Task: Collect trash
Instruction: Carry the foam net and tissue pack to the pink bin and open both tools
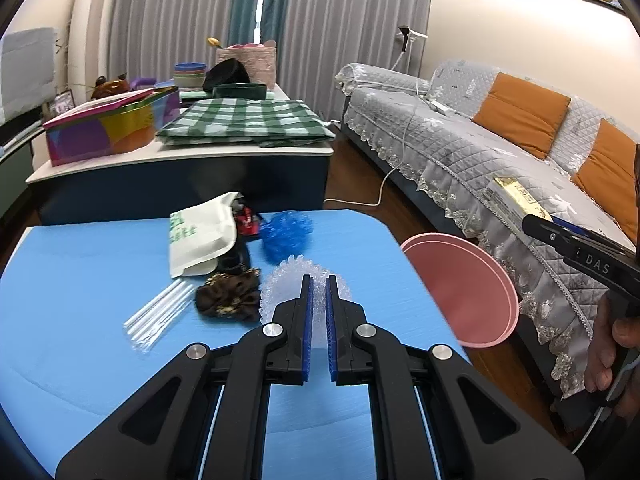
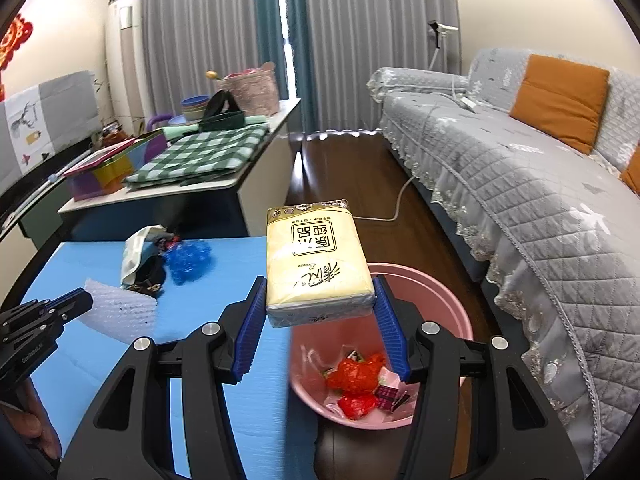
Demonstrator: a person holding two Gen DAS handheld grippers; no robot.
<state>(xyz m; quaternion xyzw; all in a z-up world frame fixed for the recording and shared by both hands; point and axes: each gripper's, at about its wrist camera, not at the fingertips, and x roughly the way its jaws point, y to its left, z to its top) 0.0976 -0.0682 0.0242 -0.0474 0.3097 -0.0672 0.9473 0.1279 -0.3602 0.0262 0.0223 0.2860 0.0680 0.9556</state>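
My left gripper point(image 1: 319, 280) is shut on a clear bubble wrap sheet point(image 1: 288, 280) just above the blue table point(image 1: 80, 320). The right wrist view shows that gripper point(image 2: 86, 300) at the left with the bubble wrap sheet point(image 2: 120, 312) hanging from it. My right gripper point(image 2: 319, 280) is shut on a yellow tissue pack point(image 2: 320, 256) above the rim of the pink bin point(image 2: 440, 292), which holds red wrappers point(image 2: 354, 376). On the table lie a blue bubble wrap ball point(image 1: 286, 232), a white bag point(image 1: 200, 236), a brown cloth point(image 1: 228, 296) and clear straws point(image 1: 156, 316).
The pink bin point(image 1: 460, 288) stands on the floor off the table's right edge, close to a grey covered sofa point(image 1: 460, 140). Behind the table stands a low cabinet with a green checked cloth point(image 1: 244, 120) and a colourful box point(image 1: 108, 128). A white cable point(image 1: 380, 192) runs across the floor.
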